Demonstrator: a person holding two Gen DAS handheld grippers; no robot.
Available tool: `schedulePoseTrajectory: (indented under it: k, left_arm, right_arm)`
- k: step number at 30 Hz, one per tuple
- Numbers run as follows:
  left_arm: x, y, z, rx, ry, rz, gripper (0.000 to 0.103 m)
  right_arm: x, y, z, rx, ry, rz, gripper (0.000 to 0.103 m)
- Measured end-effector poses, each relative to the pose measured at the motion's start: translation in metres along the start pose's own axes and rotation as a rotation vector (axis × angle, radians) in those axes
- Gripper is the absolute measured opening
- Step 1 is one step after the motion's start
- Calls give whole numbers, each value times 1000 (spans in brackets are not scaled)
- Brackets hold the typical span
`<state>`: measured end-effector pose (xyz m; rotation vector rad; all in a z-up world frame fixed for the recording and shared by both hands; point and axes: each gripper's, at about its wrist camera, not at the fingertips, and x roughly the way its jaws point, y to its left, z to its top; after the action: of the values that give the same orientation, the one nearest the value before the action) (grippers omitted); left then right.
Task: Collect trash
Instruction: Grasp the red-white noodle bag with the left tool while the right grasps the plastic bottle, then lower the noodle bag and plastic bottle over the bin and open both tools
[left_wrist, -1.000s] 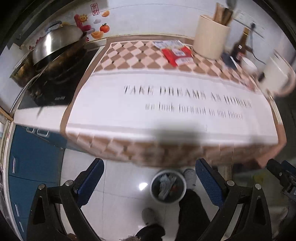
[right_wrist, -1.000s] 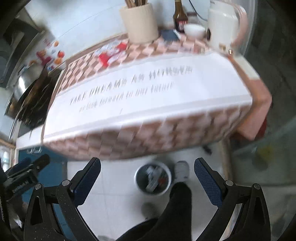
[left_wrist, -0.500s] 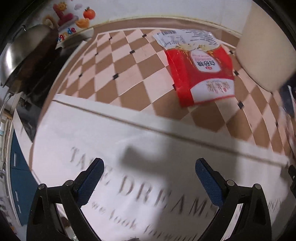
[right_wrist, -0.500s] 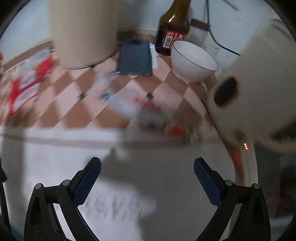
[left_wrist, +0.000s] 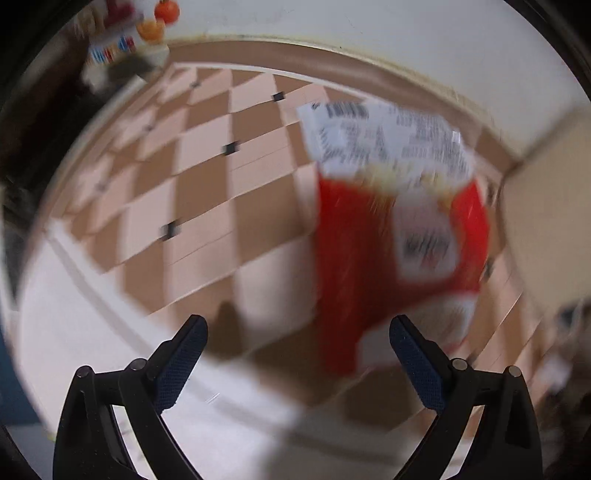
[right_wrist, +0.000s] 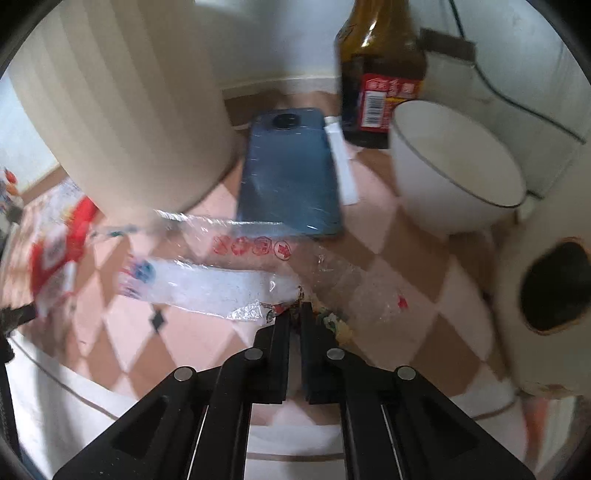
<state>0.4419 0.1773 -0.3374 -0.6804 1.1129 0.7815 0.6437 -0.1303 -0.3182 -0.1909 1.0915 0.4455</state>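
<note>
Clear wrapper lying crosswise (right fingers pinching it), left fingers spread.

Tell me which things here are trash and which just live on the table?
Trash: clear plastic wrapper, pinched by the right tool; red and white packet.
Just there: blue phone, brown bottle, white bowl, cream holder.
</note>
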Motion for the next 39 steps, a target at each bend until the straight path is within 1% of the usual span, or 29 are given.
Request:
schedulePoseTrajectory:
  k: [1, 2, 3, 4, 6, 7, 8, 10, 11, 13, 15, 18, 19, 20, 22, 24, 26, 27, 30, 31, 32, 33, 34, 36, 37, 39]
  left_arm:
    - [7, 0, 11, -30, 13, -48, 100]
    - [13, 0, 19, -44, 25, -80, 99]
    - [15, -3, 27, -44, 8, -65, 99]
    - [19, -8, 36, -39, 4, -87, 99]
    - [22, -18, 47, -17, -13, -82, 90]
    - [23, -27, 53, 14, -28, -54, 69]
    - [22, -34, 56, 43, -44, -32, 44]
    - [21, -46, 61, 92, -45, -10, 20]
    - [20, -47, 61, 98, -44, -3, 15]
    - [7, -46, 58, 111, -74, -15, 12]
    - [-11, -40, 51, 117, -110, -6, 10]
    - [-51, -21, 34, 120, -186, 13, 7]
    - [-71, -12, 24, 128, -221, 22, 6]
    - [-79, -13, 16, 133, -238, 26, 6]
    - [-105, -1, -2, 144, -274, 33, 5]
    - [-128, 17, -21, 151, -300, 26, 5]
    - [-150, 34, -43, 163, -318, 16, 4]
    - [-160, 42, -54, 170, -324, 5, 4]
    - [-188, 73, -93, 208, -341, -27, 4]
    - [-198, 90, -111, 223, -346, -45, 4]
    - [-203, 99, -121, 231, -348, -57, 4]
    - [-209, 112, -136, 242, -347, -71, 4]
    - [-217, 130, -156, 257, -334, -90, 4]
    - [-222, 153, -182, 270, -306, -117, 4]
    - [-226, 168, -200, 285, -279, -138, 4]
    - [-231, 189, -231, 313, -238, -162, 3]
  right_arm:
    - [1, 0, 2, 11, 5, 19, 5]
    - [3, 0, 3, 24, 14, 39, 4]
    - [4, 2, 4, 37, 18, 55, 4]
    - [6, 4, 7, 45, 21, 67, 4]
    - [9, 9, 11, 44, 22, 74, 4]
    - [10, 13, 12, 43, 21, 77, 4]
    - [11, 15, 13, 41, 22, 79, 4]
    - [10, 17, 14, 41, 25, 84, 4]
    - [6, 18, 11, 43, 26, 85, 4]
    - [4, 19, 14, 57, 33, 98, 4]
    - [0, 17, 12, 75, 33, 108, 3]
    - [-11, 13, 9, 97, 28, 132, 3]
    - [-14, 13, 7, 100, 26, 137, 3]
    - [-20, 15, 4, 103, 22, 144, 3]
    - [-35, 21, -4, 105, 13, 156, 3]
    - [-49, 26, -11, 103, 3, 164, 3]
    - [-73, 36, -25, 110, -14, 180, 3]
    - [-81, 34, -33, 114, -20, 185, 3]
    - [-108, 48, -64, 121, -58, 196, 3]
    - [-123, 58, -79, 121, -74, 199, 2]
    - [-132, 65, -93, 125, -86, 202, 2]
    - [-143, 62, -106, 131, -94, 204, 2]
    - [-156, 68, -128, 147, -100, 207, 2]
    - [-176, 72, -165, 175, -98, 213, 2]
    - [-185, 77, -193, 197, -87, 218, 2]
    - [-202, 86, -235, 225, -66, 226, 2]
